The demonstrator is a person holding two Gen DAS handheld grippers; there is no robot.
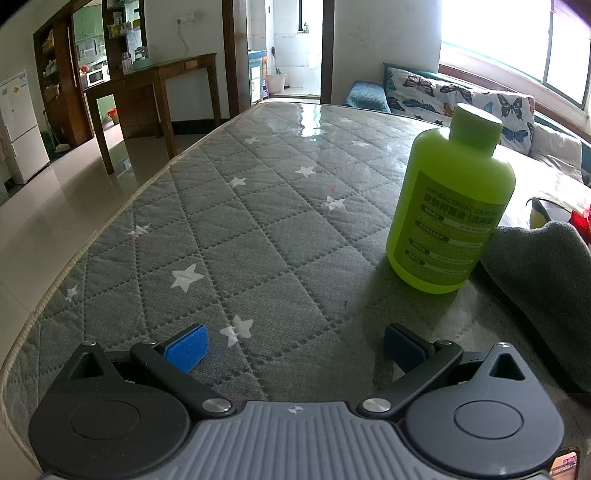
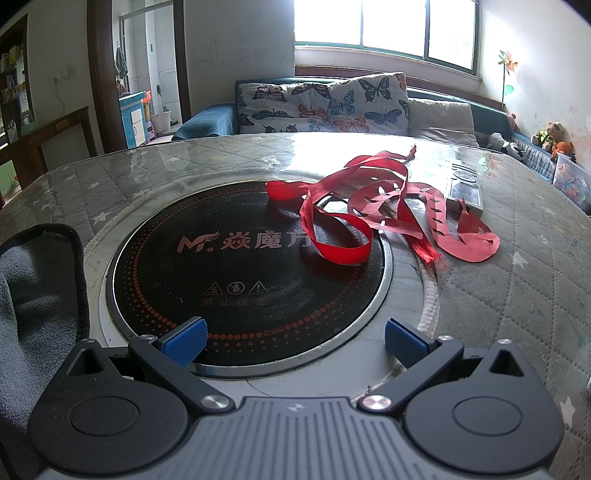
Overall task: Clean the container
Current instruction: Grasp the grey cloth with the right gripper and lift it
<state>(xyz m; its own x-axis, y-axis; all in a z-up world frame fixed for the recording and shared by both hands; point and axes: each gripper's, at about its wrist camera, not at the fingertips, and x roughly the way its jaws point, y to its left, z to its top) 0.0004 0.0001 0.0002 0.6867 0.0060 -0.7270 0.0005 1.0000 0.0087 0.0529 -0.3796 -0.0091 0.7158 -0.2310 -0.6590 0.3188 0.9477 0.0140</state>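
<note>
A lime-green plastic bottle with a matching round cap and a green printed label (image 1: 448, 206) stood upright on a table covered by a grey quilted cloth with white stars under a clear glossy sheet (image 1: 236, 229), ahead and to the right of the left gripper (image 1: 295, 347). That gripper hovered low over the tabletop with its blue-padded fingers (image 1: 188, 347) spread wide apart and nothing between them. A folded grey towel with dark edging (image 1: 535, 273) lay just right of the bottle, apparently touching its base.

The right gripper (image 2: 295, 341), its blue pads (image 2: 404, 341) likewise set well apart and empty, faced a round black glass induction hob with a ring of red dots and pale lettering (image 2: 236, 280), sunk into the middle of the table inside a metal rim. A loose tangle of red ribbon and red cut-paper strips (image 2: 373, 218) sprawled across the hob's far right edge and onto the cloth. Just beyond it lay a slim silver remote control (image 2: 464, 188). The grey towel showed at the left edge of this view.

Behind the table, a sofa with butterfly-print cushions (image 2: 321, 103) sat beneath a bright window (image 2: 388, 26).
</note>
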